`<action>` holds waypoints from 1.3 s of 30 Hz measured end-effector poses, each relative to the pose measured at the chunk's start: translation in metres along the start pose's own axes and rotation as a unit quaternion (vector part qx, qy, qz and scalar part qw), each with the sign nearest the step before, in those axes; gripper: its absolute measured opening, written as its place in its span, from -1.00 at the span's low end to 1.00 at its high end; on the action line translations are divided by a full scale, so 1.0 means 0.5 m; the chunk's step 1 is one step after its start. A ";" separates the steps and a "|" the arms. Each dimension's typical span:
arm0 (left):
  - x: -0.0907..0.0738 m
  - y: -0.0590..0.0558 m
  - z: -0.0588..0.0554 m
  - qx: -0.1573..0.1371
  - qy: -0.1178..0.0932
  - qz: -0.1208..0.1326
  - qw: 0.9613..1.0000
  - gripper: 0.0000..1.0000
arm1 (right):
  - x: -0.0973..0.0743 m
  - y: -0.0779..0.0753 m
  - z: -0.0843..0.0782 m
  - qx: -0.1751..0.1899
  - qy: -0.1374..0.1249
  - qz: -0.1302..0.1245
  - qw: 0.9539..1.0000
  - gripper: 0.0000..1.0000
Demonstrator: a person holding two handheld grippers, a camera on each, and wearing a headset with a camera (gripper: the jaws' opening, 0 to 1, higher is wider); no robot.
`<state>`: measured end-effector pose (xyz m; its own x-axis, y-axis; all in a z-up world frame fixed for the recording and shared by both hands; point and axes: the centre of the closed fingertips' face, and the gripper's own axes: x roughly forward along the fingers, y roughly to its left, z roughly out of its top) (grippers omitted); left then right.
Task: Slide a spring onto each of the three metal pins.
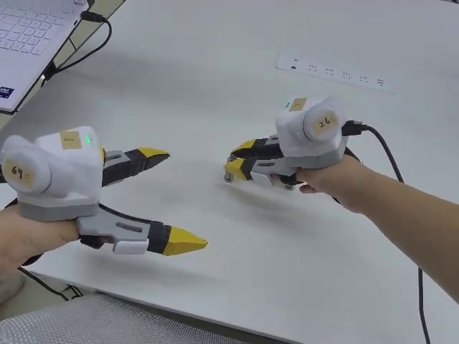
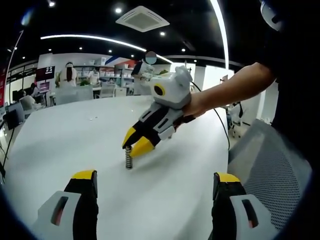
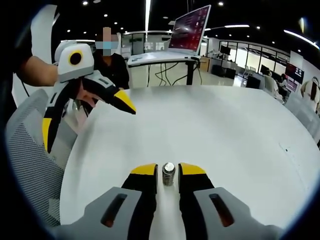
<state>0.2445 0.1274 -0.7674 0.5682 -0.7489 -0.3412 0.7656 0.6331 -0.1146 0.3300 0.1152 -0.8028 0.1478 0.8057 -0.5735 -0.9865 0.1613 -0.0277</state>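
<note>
While the right tool point(image 1: 237, 162) has its jaws drawn together on a spring point(image 3: 168, 176) that stands upright on the white worktop point(image 1: 215, 79), the left tool point(image 1: 179, 198) hangs off to one side with its jaws wide apart and nothing between them. In the right gripper view the rounded head of a metal pin point(image 3: 169, 166) shows at the top of the coils, so this spring looks threaded over its pin, or very nearly seated. The left gripper view shows the coils reaching down to the worktop beneath the yellow tips. I judge that one of the three is done or at its last touch. How the other two pins and their springs stand I cannot tell, so at best a third of the job is accounted for.

A laptop point(image 1: 29, 36) sits at the far left corner with a black cable point(image 1: 107, 32) running from it. A white power strip point(image 1: 333, 72) lies at the far side, well apart from both tools. A second cord point(image 1: 422, 301) trails from the right tool past the person's forearm point(image 1: 401, 215). A grey mesh chair point(image 1: 93, 319) is at the near edge. None of these lies between the two tools, so nothing looks to block the way. The trailing cord is the one thing that might drag.
</note>
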 end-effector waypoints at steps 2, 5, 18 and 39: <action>0.000 0.000 0.001 0.001 0.000 0.001 1.000 0.87 | -0.001 0.003 0.001 0.001 0.000 0.002 1.000 -0.68; 0.000 -0.001 0.002 0.001 -0.001 0.000 1.000 0.87 | -0.002 0.005 0.001 0.001 0.000 0.002 1.000 -0.67; -0.004 -0.002 0.000 0.001 0.000 0.002 1.000 0.88 | -0.004 0.002 0.005 0.005 -0.003 -0.003 1.000 -0.58; 0.009 0.001 0.017 0.001 -0.005 0.002 1.000 0.88 | -0.025 -0.002 0.042 0.018 -0.038 -0.005 0.999 -0.43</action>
<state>0.2501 0.1228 -0.7610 0.5738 -0.7483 -0.3330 0.7643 0.6353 -0.1107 0.3305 0.1168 -0.7783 0.1632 0.8447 -0.5098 -0.9821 0.1884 -0.0023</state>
